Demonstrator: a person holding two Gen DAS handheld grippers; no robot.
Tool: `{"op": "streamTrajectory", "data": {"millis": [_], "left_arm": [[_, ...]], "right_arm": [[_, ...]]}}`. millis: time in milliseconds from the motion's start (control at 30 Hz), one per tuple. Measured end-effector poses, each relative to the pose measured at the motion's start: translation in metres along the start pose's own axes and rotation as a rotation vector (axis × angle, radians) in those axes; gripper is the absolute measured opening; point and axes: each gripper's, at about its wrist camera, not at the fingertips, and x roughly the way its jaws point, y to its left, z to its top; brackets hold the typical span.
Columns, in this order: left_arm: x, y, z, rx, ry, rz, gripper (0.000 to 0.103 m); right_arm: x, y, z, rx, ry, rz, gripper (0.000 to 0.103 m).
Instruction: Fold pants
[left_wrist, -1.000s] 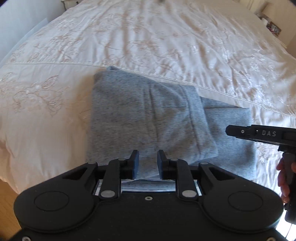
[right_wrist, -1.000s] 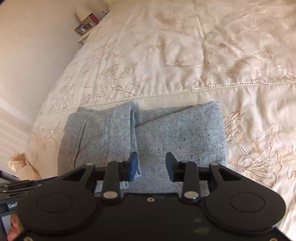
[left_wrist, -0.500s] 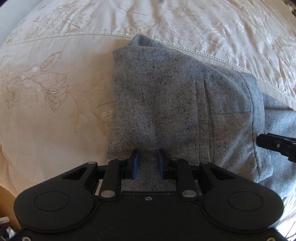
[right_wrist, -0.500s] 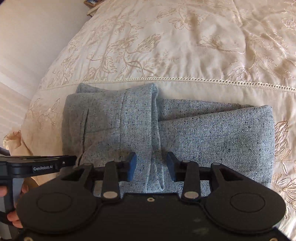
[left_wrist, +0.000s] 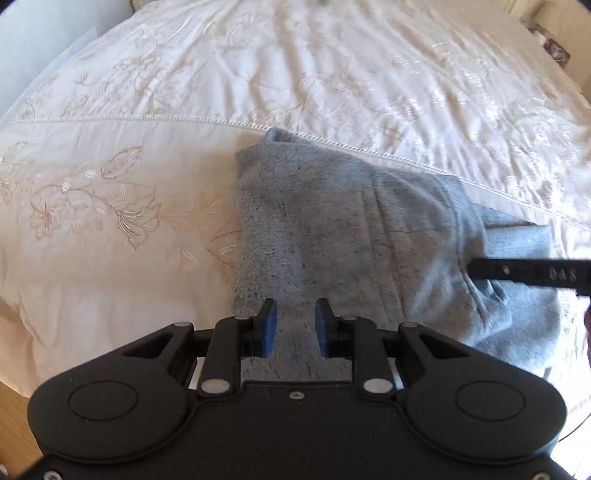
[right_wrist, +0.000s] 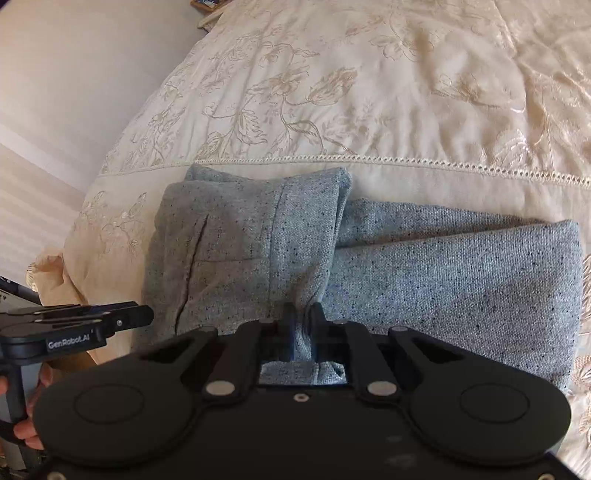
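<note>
Grey speckled pants (left_wrist: 343, 236) lie folded on the cream bedspread, the waistband part laid over the legs (right_wrist: 461, 280). In the left wrist view my left gripper (left_wrist: 295, 321) is open, its blue pads over the near edge of the pants with cloth between them. In the right wrist view my right gripper (right_wrist: 302, 334) is shut on the near edge of the folded-over waistband (right_wrist: 258, 251), and cloth bunches between the fingers. The right gripper (left_wrist: 528, 275) shows side-on in the left wrist view, and the left gripper (right_wrist: 74, 328) shows at the left of the right wrist view.
The embroidered cream bedspread (left_wrist: 332, 74) stretches far beyond the pants, with a lace seam (right_wrist: 406, 162) just behind them. The bed's near-left corner (right_wrist: 48, 266) drops to a pale floor and wall. Small items (left_wrist: 554, 48) sit at the far right edge.
My right gripper has moved in and closed on the waistband edge. My left gripper has drawn back slightly and opened a little wider over the near edge.
</note>
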Motion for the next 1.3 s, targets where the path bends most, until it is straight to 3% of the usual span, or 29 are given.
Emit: {"op": "streamTrajectory", "data": {"millis": [167, 267, 367, 500, 633, 733, 967, 1067, 1233, 1300], "left_arm": [[-0.037, -0.032, -0.028, 0.106, -0.052, -0.126, 0.031], [-0.035, -0.057, -0.037, 0.168, -0.031, -0.188, 0.033], [-0.022, -0.079, -0.044, 0.199, -0.039, -0.164, 0.033], [-0.007, -0.091, -0.039, 0.141, -0.1, -0.077, 0.034], [0.023, -0.085, -0.041, 0.115, -0.009, 0.03, 0.038], [0.028, -0.074, -0.051, 0.11, 0.015, 0.028, 0.041], [0.032, -0.052, -0.072, 0.093, 0.091, 0.06, 0.04], [0.028, -0.046, -0.072, 0.098, 0.122, 0.062, 0.038], [-0.016, -0.036, -0.065, 0.168, 0.098, -0.095, 0.038], [-0.032, -0.038, -0.056, 0.191, 0.065, -0.106, 0.043]], "right_arm": [[-0.037, 0.023, 0.021, 0.006, -0.068, 0.045, 0.009], [-0.054, 0.036, 0.028, -0.031, -0.094, 0.062, 0.009], [-0.07, 0.047, 0.031, -0.041, -0.112, 0.088, 0.009], [-0.101, 0.054, 0.027, -0.075, -0.161, 0.1, 0.009], [-0.136, 0.041, 0.016, -0.06, -0.212, 0.054, 0.008], [-0.154, 0.012, -0.003, -0.001, -0.226, -0.015, 0.008], [-0.118, -0.075, -0.054, 0.183, -0.087, -0.179, 0.008], [-0.102, -0.082, -0.063, 0.164, -0.058, -0.213, 0.008], [-0.103, -0.079, -0.063, 0.101, -0.063, -0.226, 0.008], [-0.099, -0.079, -0.064, 0.085, -0.057, -0.236, 0.008]]}}
